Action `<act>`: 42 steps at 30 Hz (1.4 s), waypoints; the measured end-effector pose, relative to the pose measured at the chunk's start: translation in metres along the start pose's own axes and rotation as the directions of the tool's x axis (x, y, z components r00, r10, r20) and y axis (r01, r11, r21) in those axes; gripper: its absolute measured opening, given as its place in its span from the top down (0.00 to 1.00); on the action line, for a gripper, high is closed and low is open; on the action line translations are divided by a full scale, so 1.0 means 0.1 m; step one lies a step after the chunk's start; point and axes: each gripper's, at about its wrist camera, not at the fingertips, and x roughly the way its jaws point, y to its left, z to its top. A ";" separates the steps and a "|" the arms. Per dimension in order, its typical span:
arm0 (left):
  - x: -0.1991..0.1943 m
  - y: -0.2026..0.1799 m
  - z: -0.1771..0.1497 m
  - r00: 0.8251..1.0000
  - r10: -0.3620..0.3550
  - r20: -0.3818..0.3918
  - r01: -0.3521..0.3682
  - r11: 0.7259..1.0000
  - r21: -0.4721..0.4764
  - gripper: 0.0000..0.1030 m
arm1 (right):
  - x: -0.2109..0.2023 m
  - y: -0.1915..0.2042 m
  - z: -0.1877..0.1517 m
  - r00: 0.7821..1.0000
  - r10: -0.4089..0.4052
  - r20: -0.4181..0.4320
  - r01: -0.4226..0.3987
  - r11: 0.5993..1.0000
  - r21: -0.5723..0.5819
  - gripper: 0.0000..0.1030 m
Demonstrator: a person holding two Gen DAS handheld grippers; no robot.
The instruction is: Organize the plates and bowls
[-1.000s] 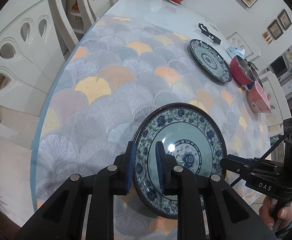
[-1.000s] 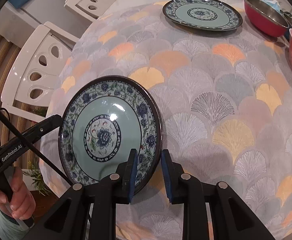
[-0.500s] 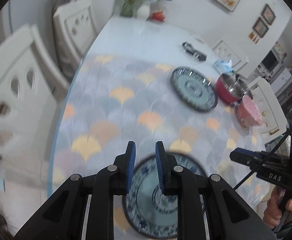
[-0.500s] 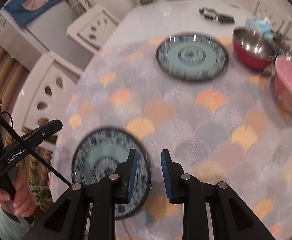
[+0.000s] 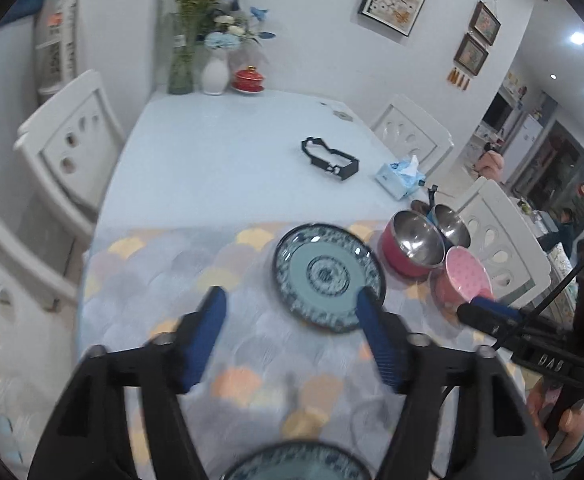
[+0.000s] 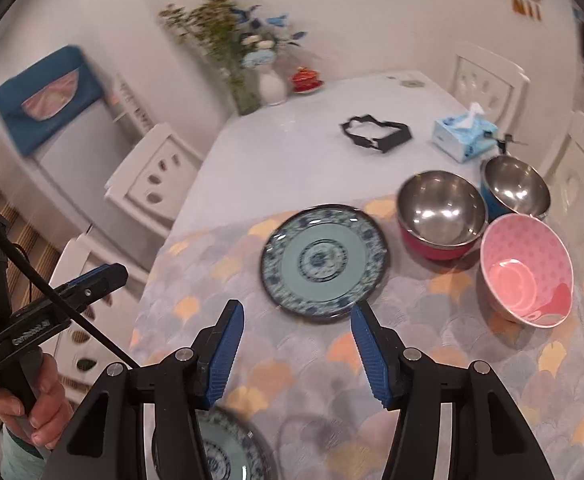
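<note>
A blue patterned plate (image 5: 328,276) (image 6: 324,260) lies flat on the fan-patterned cloth mid-table. A second matching plate (image 5: 296,466) (image 6: 224,452) lies near the front edge, below both grippers. To the right stand a red steel-lined bowl (image 5: 410,248) (image 6: 440,214), a blue steel-lined bowl (image 5: 450,226) (image 6: 516,188) and a pink bowl (image 5: 466,280) (image 6: 528,270). My left gripper (image 5: 290,304) is open and empty above the cloth. My right gripper (image 6: 296,318) is open and empty, short of the far plate.
A black frame-like object (image 5: 330,158) (image 6: 376,134) and a tissue box (image 5: 400,178) (image 6: 462,136) lie farther back. Vases with flowers (image 5: 212,68) and a red lidded cup (image 5: 248,80) stand at the far end. White chairs (image 5: 72,148) (image 6: 156,178) surround the table.
Both grippers let go of the near plate, opened wide and lifted back, so the far plate and bowls now sit ahead of them.
</note>
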 end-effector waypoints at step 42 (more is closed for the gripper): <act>2.23 0.29 0.19 0.953 -0.082 -0.292 0.075 0.997 -0.034 0.66 | 1.72 -0.74 0.16 0.978 -0.128 -0.167 0.150 0.980 0.128 0.76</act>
